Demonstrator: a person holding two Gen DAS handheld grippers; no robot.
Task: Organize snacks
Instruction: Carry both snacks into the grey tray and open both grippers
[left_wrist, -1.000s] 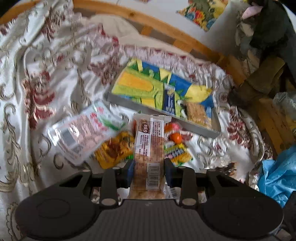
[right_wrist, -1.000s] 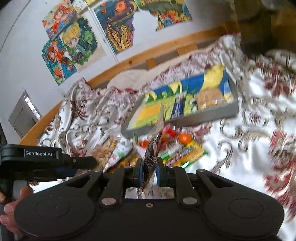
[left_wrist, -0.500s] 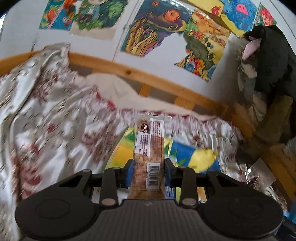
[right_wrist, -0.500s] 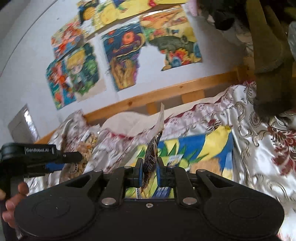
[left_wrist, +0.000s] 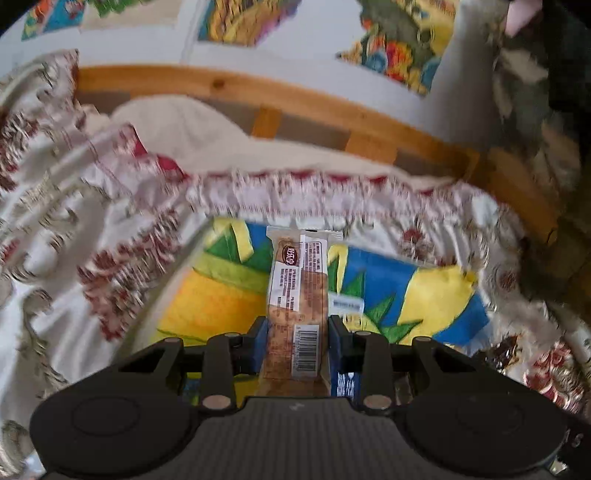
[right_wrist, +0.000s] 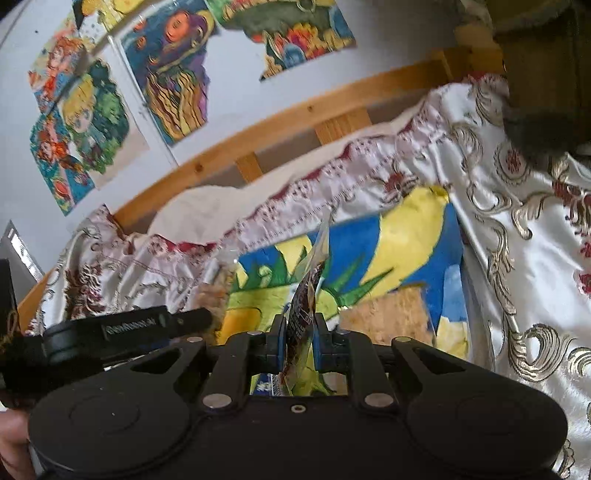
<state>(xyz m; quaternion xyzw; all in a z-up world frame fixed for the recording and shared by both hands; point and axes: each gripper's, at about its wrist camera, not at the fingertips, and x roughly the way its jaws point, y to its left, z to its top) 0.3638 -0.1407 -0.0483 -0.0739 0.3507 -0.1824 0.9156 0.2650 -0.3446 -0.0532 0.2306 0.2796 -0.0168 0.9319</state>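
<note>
Two grippers hang over the bed, each with a snack pinched in it. From the left wrist, the left gripper (left_wrist: 297, 345) is clamped on a long clear-wrapped cereal bar (left_wrist: 297, 291) that stands up between the blue pads, barcode facing the camera. Below it lies a tray lined with a yellow, blue and green picture (left_wrist: 436, 295), near the patterned bedspread's (left_wrist: 74, 229) frilled edge by the wooden bed rail (left_wrist: 295, 99). From the right wrist, the right gripper (right_wrist: 299, 349) is nearly shut on a thin dark foil packet (right_wrist: 306, 295), held edge-on above the same tray (right_wrist: 406, 229). The left gripper (right_wrist: 129, 328) shows at the left side.
</note>
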